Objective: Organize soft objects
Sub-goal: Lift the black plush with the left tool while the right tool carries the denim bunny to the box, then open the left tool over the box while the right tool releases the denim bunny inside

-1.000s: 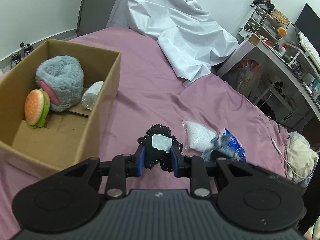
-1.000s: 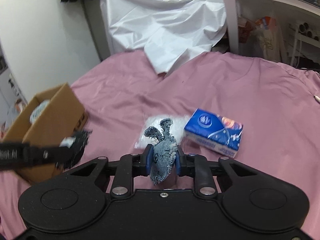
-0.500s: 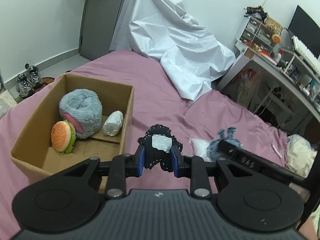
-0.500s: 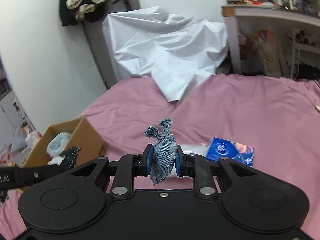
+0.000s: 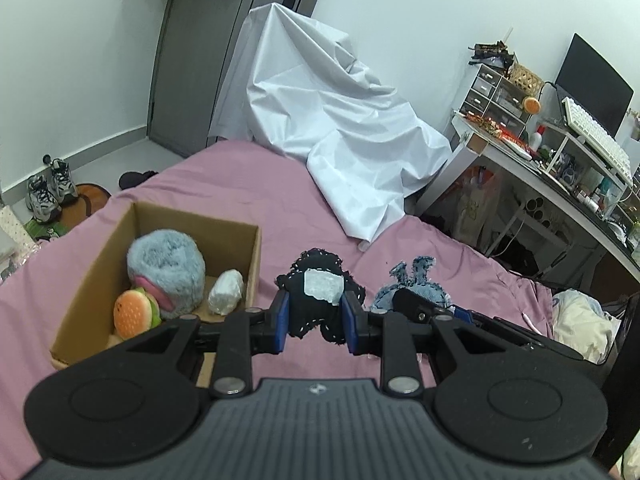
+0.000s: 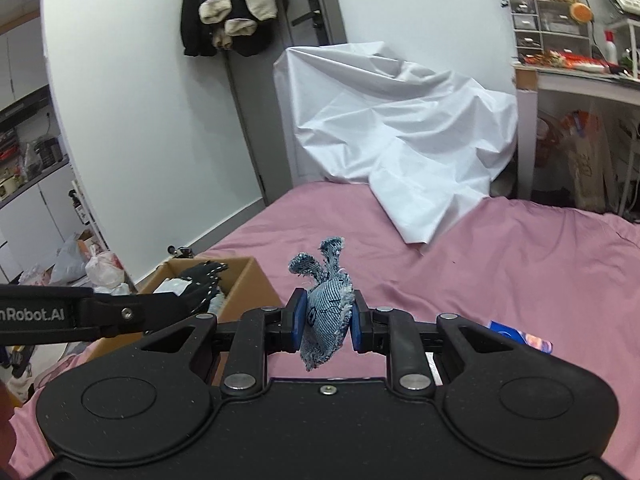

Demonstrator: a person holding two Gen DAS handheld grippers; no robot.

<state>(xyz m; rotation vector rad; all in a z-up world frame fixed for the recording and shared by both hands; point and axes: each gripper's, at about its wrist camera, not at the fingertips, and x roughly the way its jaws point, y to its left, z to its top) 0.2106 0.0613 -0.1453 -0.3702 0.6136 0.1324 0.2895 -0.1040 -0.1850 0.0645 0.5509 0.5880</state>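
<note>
My left gripper (image 5: 315, 322) is shut on a black knitted soft toy (image 5: 316, 300) with a white patch, held in the air just right of the cardboard box (image 5: 88, 280). My right gripper (image 6: 325, 326) is shut on a blue denim soft toy (image 6: 326, 308) with two ears, held above the pink bed; it also shows in the left wrist view (image 5: 412, 280). The box holds a grey-blue plush (image 5: 166, 264), a burger plush (image 5: 132, 314) and a white bundle (image 5: 226, 292). In the right wrist view the left gripper and black toy (image 6: 200, 282) hover over the box (image 6: 248, 292).
A white sheet (image 5: 332, 152) drapes over the far end of the pink bed (image 5: 256, 184). A blue tissue pack (image 6: 520, 336) lies on the bed at right. A cluttered desk (image 5: 540, 168) stands to the right. Shoes (image 5: 48, 192) sit on the floor at left.
Both grippers have risen with their toys still held. The left one has moved nearer the box, and the right one has come up close beside it.
</note>
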